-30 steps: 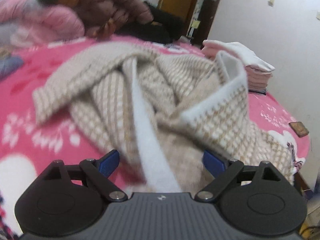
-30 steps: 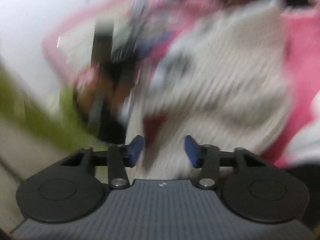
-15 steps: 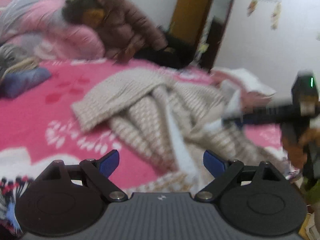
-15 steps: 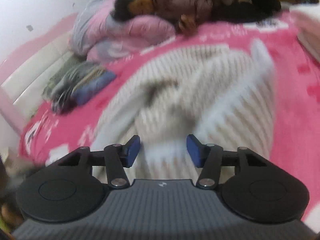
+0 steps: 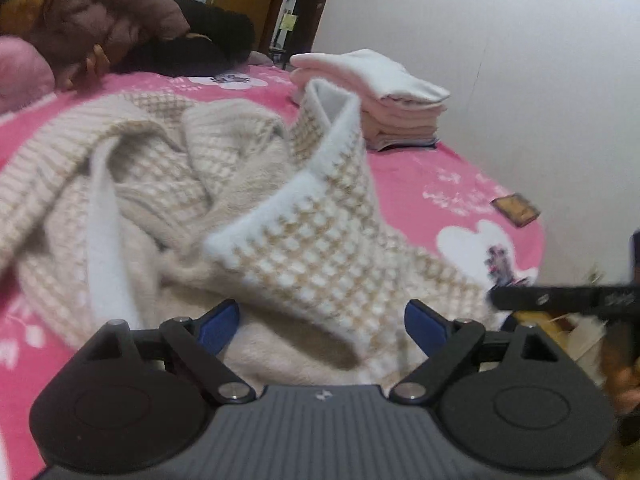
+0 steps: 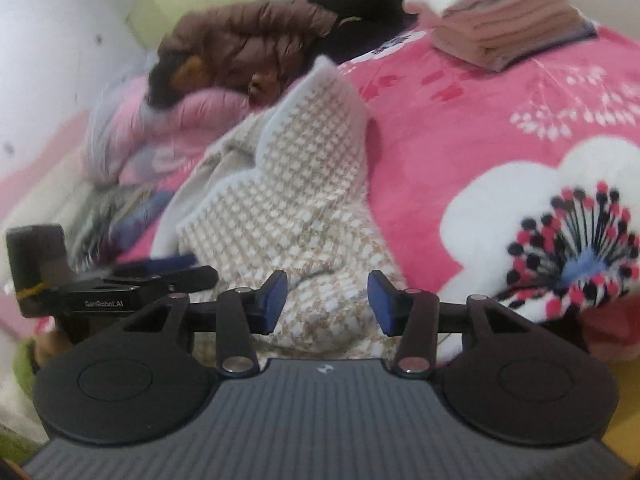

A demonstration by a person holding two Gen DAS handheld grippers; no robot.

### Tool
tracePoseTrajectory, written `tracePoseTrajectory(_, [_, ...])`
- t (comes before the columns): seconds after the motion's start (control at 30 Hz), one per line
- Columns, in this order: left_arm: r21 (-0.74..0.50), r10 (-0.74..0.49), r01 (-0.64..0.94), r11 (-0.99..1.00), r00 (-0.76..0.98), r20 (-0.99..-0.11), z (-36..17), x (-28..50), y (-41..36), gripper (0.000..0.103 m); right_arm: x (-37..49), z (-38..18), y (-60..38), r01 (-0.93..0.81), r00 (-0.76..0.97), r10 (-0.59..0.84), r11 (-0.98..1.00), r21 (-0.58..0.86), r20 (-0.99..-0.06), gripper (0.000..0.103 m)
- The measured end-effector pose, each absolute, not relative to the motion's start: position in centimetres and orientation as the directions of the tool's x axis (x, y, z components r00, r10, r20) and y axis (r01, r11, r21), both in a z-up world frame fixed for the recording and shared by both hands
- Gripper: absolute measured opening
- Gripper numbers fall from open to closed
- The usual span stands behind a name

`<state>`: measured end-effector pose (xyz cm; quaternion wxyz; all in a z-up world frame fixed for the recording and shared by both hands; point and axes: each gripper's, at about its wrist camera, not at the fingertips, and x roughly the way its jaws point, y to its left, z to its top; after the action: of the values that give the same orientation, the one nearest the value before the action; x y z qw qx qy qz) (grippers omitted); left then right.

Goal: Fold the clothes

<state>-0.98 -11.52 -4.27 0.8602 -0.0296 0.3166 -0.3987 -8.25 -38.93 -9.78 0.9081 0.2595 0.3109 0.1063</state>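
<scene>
Beige-and-white knit sweater (image 5: 304, 240) lies crumpled on the pink floral bed (image 6: 460, 128), directly ahead of both claws. Left claw (image 5: 320, 322) is spread wide w/ nothing gripped; right claw (image 6: 327, 302) is also apart, empty. Probably lining up on the near hem, since its white-trimmed flap stands up. Folded pink stack (image 5: 384, 96) sits well beyond; bare bed lies right of the right claw for spreading.
</scene>
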Motion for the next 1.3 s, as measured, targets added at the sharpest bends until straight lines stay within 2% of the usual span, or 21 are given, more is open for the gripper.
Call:
tracePoseTrajectory(0.17, [-0.312, -0.726, 0.700, 0.642, 0.426, -0.540, -4.6, -0.4, -14.0, 0.085, -9.1, -10.7, -42.3, 0.001, 0.814, 0.395, 0.734, 0.679, -0.427, 0.045])
tracePoseTrajectory(0.3, [-0.311, -0.770, 0.761, 0.569, 0.360, -0.526, -5.1, -2.0, -15.8, 0.088, -9.4, -11.4, -43.9, 0.028, 0.844, 0.368, 0.698, 0.716, -0.392, 0.048])
tracePoseTrajectory(0.4, [-0.228, -0.738, 0.789, 0.571, 0.371, -0.564, -5.5, -2.7, -18.4, 0.090, -9.9, -11.9, -44.7, 0.061, 0.859, 0.339, 0.676, 0.735, -0.383, 0.053])
tracePoseTrajectory(0.47, [-0.241, -0.757, 0.803, 0.545, 0.348, -0.552, -5.6, -2.7, -19.3, 0.090, -10.3, -12.1, -45.2, 0.082, 0.868, 0.320, 0.661, 0.745, -0.379, 0.059])
tracePoseTrajectory(0.6, [-0.230, -0.817, 0.862, 0.452, 0.296, -0.495, -5.2, -3.4, -21.6, 0.090, -11.8, -11.5, -45.9, 0.100, 0.890, 0.271, 0.670, 0.735, -0.368, 0.065])
tracePoseTrajectory(0.7, [-0.150, -0.833, 0.916, 0.372, 0.258, -0.490, -5.9, -4.7, -24.2, 0.095, -12.7, -10.7, -46.8, 0.117, 0.907, 0.225, 0.676, 0.727, -0.355, 0.068])
tracePoseTrajectory(0.8, [-0.005, -0.798, 0.934, 0.357, 0.302, -0.522, -7.7, -6.4, -25.7, 0.095, -12.9, -10.2, -47.7, 0.129, 0.916, 0.205, 0.663, 0.738, -0.345, 0.072])
tracePoseTrajectory(0.87, [0.041, -0.794, 0.934, 0.354, 0.324, -0.515, -8.0, -7.3, -25.4, 0.095, -12.7, -9.8, -47.8, 0.126, 0.914, 0.214, 0.657, 0.744, -0.344, 0.075])
tracePoseTrajectory(0.97, [-0.033, -0.804, 0.927, 0.374, 0.307, -0.508, -8.0, -7.0, -24.0, 0.095, -11.7, -9.1, -47.0, 0.094, 0.909, 0.236, 0.687, 0.721, -0.343, 0.080])
tracePoseTrajectory(1.03, [-0.116, -0.827, 0.917, 0.382, 0.282, -0.487, -8.0, -6.3, -23.1, 0.095, -10.7, -8.9, -46.1, 0.071, 0.898, 0.268, 0.695, 0.715, -0.349, 0.080])
tracePoseTrajectory(1.1, [-0.134, -0.833, 0.913, 0.385, 0.281, -0.477, -8.2, -6.1, -23.1, 0.095, -9.6, -8.5, -44.9, 0.044, 0.883, 0.305, 0.704, 0.709, -0.357, 0.080])
tracePoseTrajectory(1.3, [-0.032, -0.832, 0.927, 0.374, 0.320, -0.453, -9.0, -7.7, -23.3, 0.098, -6.1, -4.6, -42.6, -0.036, 0.867, 0.326, 0.795, 0.606, -0.376, 0.084])
